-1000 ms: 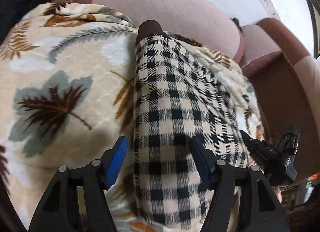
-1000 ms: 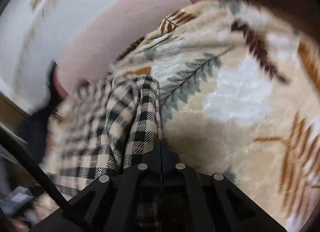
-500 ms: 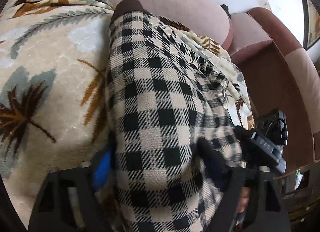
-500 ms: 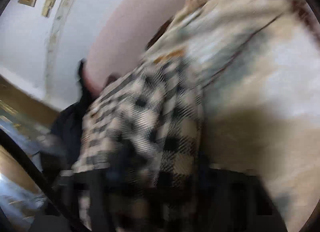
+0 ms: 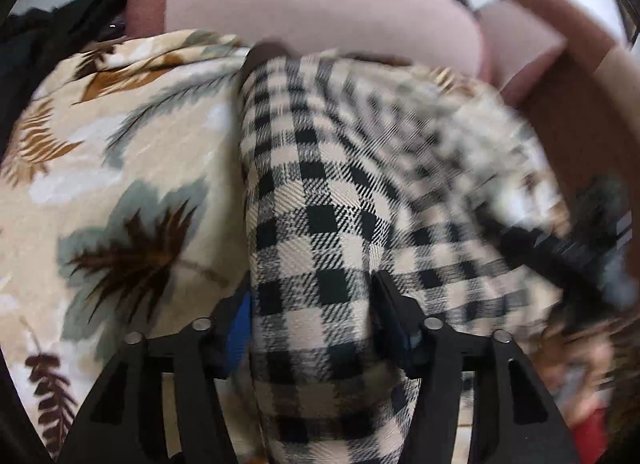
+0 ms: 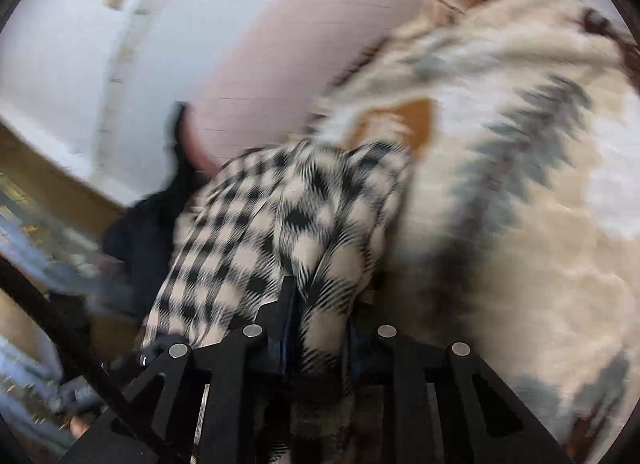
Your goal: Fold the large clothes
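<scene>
Left tongs [image 5: 312, 304] stand with their blue-padded fingers [image 5: 239, 324] spread on either side of a band of the black-and-cream checked woven garment [image 5: 320, 200], pads close against the cloth; whether they pinch it cannot be told. Right tongs [image 6: 320, 304] stand part-way parted, with a fold of the same checked garment [image 6: 280, 224] lying between the fingers. The garment lies lengthwise on a cream plush blanket printed with brown and grey-green leaves [image 5: 120, 168], which covers the seat of a pink upholstered sofa [image 5: 320, 4]. A brown cuff or hem [image 5: 266, 52] ends the garment at the backrest. Both views are motion-blurred.
</scene>
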A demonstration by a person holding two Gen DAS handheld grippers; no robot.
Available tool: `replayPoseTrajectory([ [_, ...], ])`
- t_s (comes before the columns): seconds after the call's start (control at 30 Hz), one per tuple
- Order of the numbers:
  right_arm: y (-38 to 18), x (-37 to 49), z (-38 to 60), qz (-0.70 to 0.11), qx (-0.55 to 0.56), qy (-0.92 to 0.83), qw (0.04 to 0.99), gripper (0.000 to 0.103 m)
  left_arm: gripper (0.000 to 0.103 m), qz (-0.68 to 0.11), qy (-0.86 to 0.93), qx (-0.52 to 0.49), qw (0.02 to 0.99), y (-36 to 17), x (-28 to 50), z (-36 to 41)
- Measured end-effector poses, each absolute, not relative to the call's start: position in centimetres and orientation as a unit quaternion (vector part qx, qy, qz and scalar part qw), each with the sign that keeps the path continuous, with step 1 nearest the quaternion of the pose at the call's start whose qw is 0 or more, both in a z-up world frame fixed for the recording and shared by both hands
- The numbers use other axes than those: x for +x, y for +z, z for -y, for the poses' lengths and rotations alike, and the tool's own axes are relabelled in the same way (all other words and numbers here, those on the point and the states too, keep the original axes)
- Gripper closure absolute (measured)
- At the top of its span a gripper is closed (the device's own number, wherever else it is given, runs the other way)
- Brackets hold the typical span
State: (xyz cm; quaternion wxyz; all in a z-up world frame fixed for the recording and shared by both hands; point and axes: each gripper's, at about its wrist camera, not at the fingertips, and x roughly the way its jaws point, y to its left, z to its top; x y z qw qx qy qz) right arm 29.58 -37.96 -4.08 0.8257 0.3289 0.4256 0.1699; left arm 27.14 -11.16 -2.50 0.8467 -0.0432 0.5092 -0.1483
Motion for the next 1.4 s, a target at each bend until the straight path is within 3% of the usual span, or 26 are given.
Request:
replayPoseTrajectory([
  [0.2,-0.3,27.6,39.8,-0.361,0.309,0.093,0.875,0.077,0.045,-0.467,-0.126,-0.052,0.874,-0.5,23.9,9.7],
  [0.3,1.3,26.8,38.8,-0.345,0.312,0.156,0.871,0.077,0.045,-0.445,-0.124,-0.042,0.886,0.7,21.9,9.2],
  [0.47,-0.9,28.6,34.8,-0.419,0.308,0.271,0.81,0.077,0.044,-0.491,-0.116,-0.034,0.863,-3.6,20.6,9.8],
  [0.5,-2.2,29.0,34.6,-0.445,0.285,0.233,0.816,0.086,0.042,-0.494,-0.118,-0.036,0.86,-4.0,20.6,9.8],
  [0.53,-3.4,29.4,34.7,-0.465,0.272,0.197,0.819,0.102,0.042,-0.497,-0.119,-0.039,0.859,-4.2,20.4,9.8],
  [0.6,-4.5,29.7,35.8,-0.472,0.267,0.13,0.83,0.103,0.042,-0.497,-0.118,-0.034,0.859,-3.6,19.9,9.8],
  [0.67,-2.9,28.9,36.6,-0.446,0.243,0.074,0.858,0.093,0.042,-0.49,-0.119,-0.028,0.863,-2.7,19.0,9.6],
  [0.83,2.1,23.9,35.7,-0.37,0.245,0.157,0.882,0.093,0.042,-0.477,-0.116,-0.054,0.87,-2.3,16.7,7.6],
  [0.93,1.5,22.3,34.3,-0.397,0.275,0.227,0.846,0.078,0.042,-0.473,-0.114,-0.064,0.871,-2.2,14.4,6.6],
  [1.0,-0.3,22.4,33.5,-0.436,0.265,0.21,0.834,0.074,0.042,-0.453,-0.096,-0.038,0.885,-1.6,12.5,6.3],
  [1.1,-3.3,21.5,34.1,-0.488,0.223,0.101,0.838,0.074,0.035,-0.409,-0.055,0.013,0.911,-0.6,9.9,5.3],
  [1.17,-2.5,20.0,34.3,-0.466,0.224,0.072,0.853,0.074,0.03,-0.38,-0.03,0.029,0.924,-0.1,9.0,4.0],
  [1.3,1.9,17.8,30.6,-0.4,0.22,0.143,0.878,0.074,0.026,-0.36,0.004,0.028,0.932,0.5,8.6,1.5],
  [1.4,3.3,20.0,25.8,-0.398,0.226,0.201,0.866,0.074,0.023,-0.346,0.015,0.02,0.938,1.2,8.6,0.1],
])
